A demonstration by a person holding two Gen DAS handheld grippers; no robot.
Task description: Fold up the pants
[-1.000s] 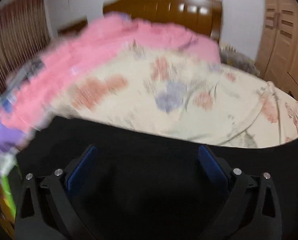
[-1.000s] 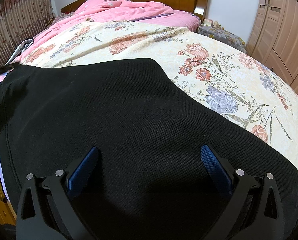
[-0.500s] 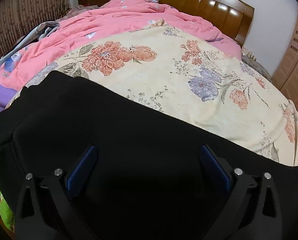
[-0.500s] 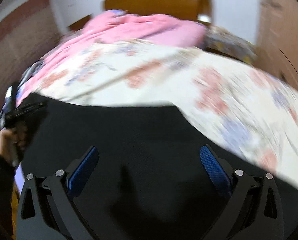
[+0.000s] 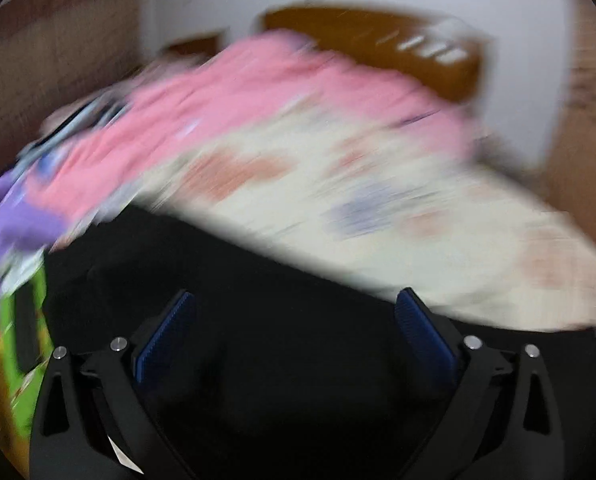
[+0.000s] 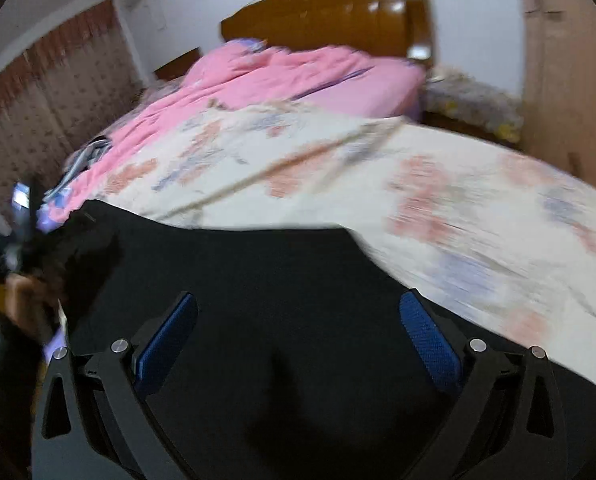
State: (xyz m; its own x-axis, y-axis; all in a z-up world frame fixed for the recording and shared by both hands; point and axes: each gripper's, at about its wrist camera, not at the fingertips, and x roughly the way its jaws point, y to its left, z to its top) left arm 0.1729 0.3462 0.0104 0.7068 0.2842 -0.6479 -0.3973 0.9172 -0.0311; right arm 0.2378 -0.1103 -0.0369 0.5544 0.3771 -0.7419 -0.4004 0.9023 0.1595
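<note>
The black pants (image 6: pixel 258 300) are spread on the floral bed (image 6: pixel 437 184), with no container seen. Half a second ago the left view was sharp; now it is smeared, so repositioning is suggested. The left gripper (image 5: pixel 294 332) and right gripper (image 6: pixel 298 332) are held released, nothing grasped.

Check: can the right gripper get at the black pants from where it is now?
Probably yes. The right gripper has its jaws spread wide over the black pants, which lie flat on the floral bedspread; nothing sits between them.
</note>
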